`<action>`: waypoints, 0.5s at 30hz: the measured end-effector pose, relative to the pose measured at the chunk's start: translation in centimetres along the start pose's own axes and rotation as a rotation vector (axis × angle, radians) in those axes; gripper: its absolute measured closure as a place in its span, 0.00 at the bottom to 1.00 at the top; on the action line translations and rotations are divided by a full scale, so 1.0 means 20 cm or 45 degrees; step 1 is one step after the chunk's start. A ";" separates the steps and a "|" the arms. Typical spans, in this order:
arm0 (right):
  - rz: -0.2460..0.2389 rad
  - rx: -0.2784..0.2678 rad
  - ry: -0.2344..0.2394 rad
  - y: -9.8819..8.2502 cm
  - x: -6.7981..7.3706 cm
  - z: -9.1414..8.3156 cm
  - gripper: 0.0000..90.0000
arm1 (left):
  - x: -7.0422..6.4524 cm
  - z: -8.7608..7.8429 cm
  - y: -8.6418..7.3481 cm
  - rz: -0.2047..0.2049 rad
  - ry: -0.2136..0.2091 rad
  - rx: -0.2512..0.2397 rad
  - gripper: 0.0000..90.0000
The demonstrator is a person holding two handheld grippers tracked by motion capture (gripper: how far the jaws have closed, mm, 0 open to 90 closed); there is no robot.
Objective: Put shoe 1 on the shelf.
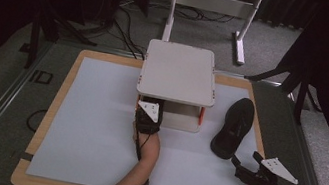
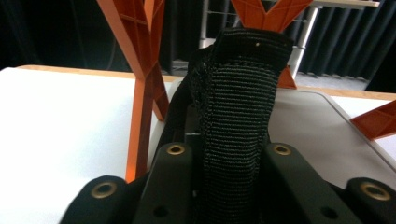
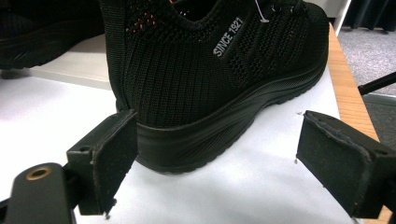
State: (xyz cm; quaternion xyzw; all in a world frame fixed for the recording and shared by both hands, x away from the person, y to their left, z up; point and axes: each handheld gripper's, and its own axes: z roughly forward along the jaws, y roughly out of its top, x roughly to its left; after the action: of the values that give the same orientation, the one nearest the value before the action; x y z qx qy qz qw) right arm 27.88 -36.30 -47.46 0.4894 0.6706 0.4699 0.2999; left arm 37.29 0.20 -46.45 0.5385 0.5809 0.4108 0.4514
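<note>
On the black shoe's (image 3: 224, 79) side, "SINCE 1921" (white print), right gripper (image 3: 217, 158) released, left gripper (image 2: 229, 163) grasping a shoe heel (image 2: 236, 98).

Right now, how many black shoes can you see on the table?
2. One shoe lies on the white mat right of the small rack. The second shoe is in the left gripper at the rack's lower shelf, mostly hidden from above.

A wooden table (image 1: 45, 123) is covered by a white sheet (image 1: 91, 126). On the sheet a small two-tier rack (image 1: 179, 72) is set, with a black shoe (image 1: 233, 128) laid just beside it.
</note>
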 end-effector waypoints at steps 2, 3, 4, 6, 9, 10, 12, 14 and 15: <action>-0.001 0.002 0.000 0.00 0.00 0.00 0.14 | 0.01 0.00 0.01 0.003 -0.044 0.012 0.80; -0.002 0.002 -0.001 0.00 0.00 0.00 0.14 | 0.01 0.01 0.02 0.008 -0.074 0.027 0.76; -0.002 0.003 -0.002 0.00 0.00 0.00 0.14 | 0.02 0.01 0.02 0.029 -0.094 0.043 0.66; -0.004 0.006 -0.003 0.00 0.00 0.00 0.14 | 0.03 0.00 0.04 0.050 -0.087 0.024 0.50; -0.006 0.009 -0.008 0.00 0.01 0.00 0.14 | 0.06 -0.01 0.07 0.044 -0.142 0.047 0.32; -0.007 0.010 -0.008 0.00 0.01 0.00 0.14 | 0.07 -0.02 0.08 0.045 -0.166 0.045 0.28; -0.008 0.010 -0.009 0.00 0.01 0.00 0.14 | 0.09 -0.03 0.11 0.075 -0.225 0.067 0.16; -0.005 0.008 -0.009 0.00 0.00 0.00 0.14 | 0.10 -0.04 0.14 0.106 -0.292 0.082 0.14; -0.003 0.007 -0.011 0.00 0.00 0.00 0.14 | 0.11 -0.05 0.15 0.123 -0.317 0.078 0.09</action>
State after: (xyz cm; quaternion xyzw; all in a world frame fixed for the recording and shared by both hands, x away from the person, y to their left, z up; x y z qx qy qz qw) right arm 27.92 -36.21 -47.48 0.4914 0.6712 0.4656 0.3020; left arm 37.07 2.70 -43.58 0.6261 0.5060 0.3440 0.4833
